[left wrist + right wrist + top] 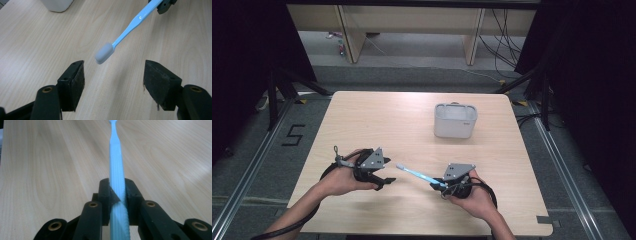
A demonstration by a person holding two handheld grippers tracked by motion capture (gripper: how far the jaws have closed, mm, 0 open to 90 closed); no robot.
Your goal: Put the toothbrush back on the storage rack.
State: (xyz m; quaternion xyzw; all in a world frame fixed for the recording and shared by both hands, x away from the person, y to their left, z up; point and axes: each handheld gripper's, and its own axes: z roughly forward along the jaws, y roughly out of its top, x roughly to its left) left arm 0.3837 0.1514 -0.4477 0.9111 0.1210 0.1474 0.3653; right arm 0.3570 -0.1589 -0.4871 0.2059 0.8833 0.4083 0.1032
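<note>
So the light blue toothbrush point(416, 174) is up off the table, clamped by its ribbed handle in the right gripper point(443, 186), whose jaws are squeezed tight on it from both sides. In the right gripper view the handle runs straight out between the pads toward the far end. The brush slants out toward the left gripper point(387, 181), with its grey bristle head point(104, 53) hanging in the air just ahead of that gripper's gap, above the wood and not touching either pad. The left gripper's jaws stand wide apart with nothing pinched between them. Both grippers sit near the front edge of the light wooden table point(377, 120), each in a hand. Further back, well apart from all that, there's a white rectangular holder cup point(455, 120) standing upright on the table.
</note>
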